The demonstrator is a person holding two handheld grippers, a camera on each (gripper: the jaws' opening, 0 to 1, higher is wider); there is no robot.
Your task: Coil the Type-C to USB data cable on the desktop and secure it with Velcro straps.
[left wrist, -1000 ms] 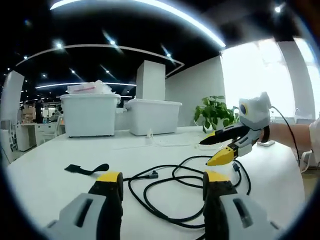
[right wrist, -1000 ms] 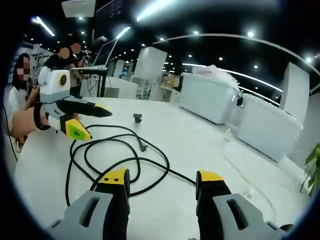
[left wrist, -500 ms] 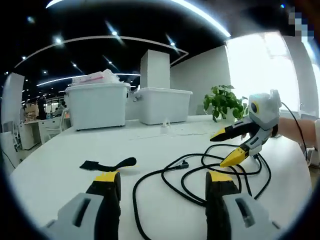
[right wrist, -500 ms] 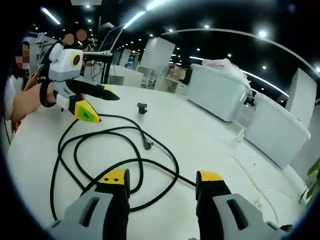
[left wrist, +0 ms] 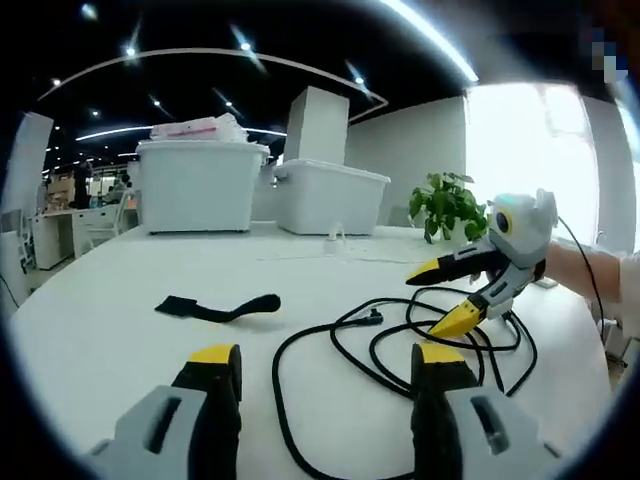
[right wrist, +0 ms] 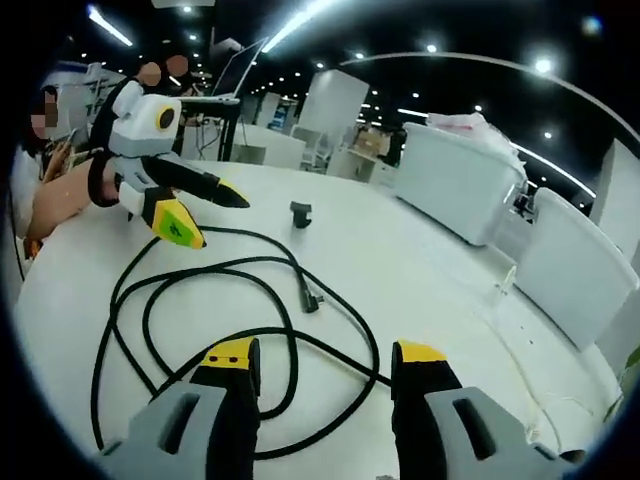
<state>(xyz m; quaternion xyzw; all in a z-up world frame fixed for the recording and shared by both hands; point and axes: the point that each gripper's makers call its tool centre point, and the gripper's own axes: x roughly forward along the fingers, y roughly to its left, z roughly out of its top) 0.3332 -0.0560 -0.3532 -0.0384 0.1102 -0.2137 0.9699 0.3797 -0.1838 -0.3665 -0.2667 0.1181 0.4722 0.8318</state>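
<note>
A black data cable (left wrist: pixel 395 345) lies in loose loops on the white table (left wrist: pixel 100 330), one plug (left wrist: pixel 373 317) pointing left. A black Velcro strap (left wrist: pixel 220 308) rests flat to its left. My left gripper (left wrist: pixel 328 355) stands open, its jaws on either side of the near loop, holding nothing. From the right, my right gripper (left wrist: pixel 428 303) hovers open over the loops. In the right gripper view the cable (right wrist: pixel 200 290) and plug (right wrist: pixel 312 299) lie ahead of my open right gripper (right wrist: pixel 325 352). The left gripper (right wrist: pixel 215 220) is open over the far loop, and the strap (right wrist: pixel 300 213) lies beyond.
Two white lidded bins (left wrist: pixel 200 185) (left wrist: pixel 330 200) and a potted plant (left wrist: pixel 450 205) stand at the table's far side, with a thin white cord (left wrist: pixel 330 245) in front of them. A hand (right wrist: pixel 55 200) holds the left gripper. Desks stand behind.
Both views have shifted with the hands and now sit a little closer to the cable. Both grippers stay open. The cable and strap lie as before.
</note>
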